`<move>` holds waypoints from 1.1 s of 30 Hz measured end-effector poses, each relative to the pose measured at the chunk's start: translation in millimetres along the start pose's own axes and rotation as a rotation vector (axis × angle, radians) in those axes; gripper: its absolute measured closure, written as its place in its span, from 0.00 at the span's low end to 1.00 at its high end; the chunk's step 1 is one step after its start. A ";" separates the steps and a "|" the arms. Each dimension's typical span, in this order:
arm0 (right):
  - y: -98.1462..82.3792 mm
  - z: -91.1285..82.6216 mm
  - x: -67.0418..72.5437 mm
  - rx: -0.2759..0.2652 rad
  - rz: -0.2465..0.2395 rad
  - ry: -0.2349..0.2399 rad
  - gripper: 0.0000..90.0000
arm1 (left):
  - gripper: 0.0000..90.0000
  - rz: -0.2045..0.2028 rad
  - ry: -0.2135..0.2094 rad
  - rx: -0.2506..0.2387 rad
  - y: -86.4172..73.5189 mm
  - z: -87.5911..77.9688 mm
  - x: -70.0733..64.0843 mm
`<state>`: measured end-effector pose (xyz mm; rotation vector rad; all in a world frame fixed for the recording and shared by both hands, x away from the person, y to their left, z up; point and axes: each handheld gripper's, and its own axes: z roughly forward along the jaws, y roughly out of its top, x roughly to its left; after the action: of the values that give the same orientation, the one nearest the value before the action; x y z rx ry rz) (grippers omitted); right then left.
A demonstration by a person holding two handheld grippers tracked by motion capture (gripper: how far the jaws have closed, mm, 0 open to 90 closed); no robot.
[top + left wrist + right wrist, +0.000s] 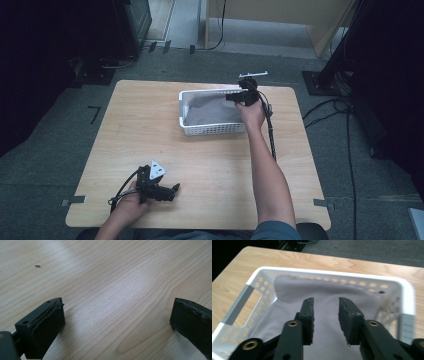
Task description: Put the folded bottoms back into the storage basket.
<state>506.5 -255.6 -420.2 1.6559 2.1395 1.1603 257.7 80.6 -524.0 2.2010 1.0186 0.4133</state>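
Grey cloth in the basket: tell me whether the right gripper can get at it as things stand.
Probably yes. The right gripper hangs over the white basket with jaws apart, nothing between them, and the grey cloth lies uncovered right below.

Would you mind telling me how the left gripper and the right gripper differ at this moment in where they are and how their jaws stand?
The left gripper lies low over bare wood at the near edge of the table; the right gripper is held over the white basket, above the grey cloth in it. The left gripper's jaws stand wide apart; the right gripper's jaws are closer together, with a narrow gap. Neither holds anything between its jaws.
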 end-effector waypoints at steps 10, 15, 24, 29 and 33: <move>-11.8 35.2 -0.3 0.070 0.021 -0.006 0.75 | 0.00 -0.001 0.000 0.002 0.0 -0.2 -0.1; -14.8 49.0 -4.8 0.082 0.022 -0.024 0.66 | 0.00 -0.001 0.000 0.001 -0.1 -0.1 -0.2; -10.8 56.5 -11.2 0.148 0.083 0.003 0.54 | 0.00 0.001 0.000 0.003 -0.2 -0.4 -0.1; -11.0 46.7 -6.8 0.098 0.030 0.024 0.48 | 0.00 0.000 0.000 0.003 -0.2 -0.3 -0.2; -10.4 32.8 -0.5 0.059 -0.016 0.019 0.46 | 0.00 0.002 -0.001 0.004 -0.2 -0.4 -0.1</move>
<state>518.2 -241.7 -449.5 1.6557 2.2144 1.1233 257.3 80.8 -523.8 2.2057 1.0177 0.4120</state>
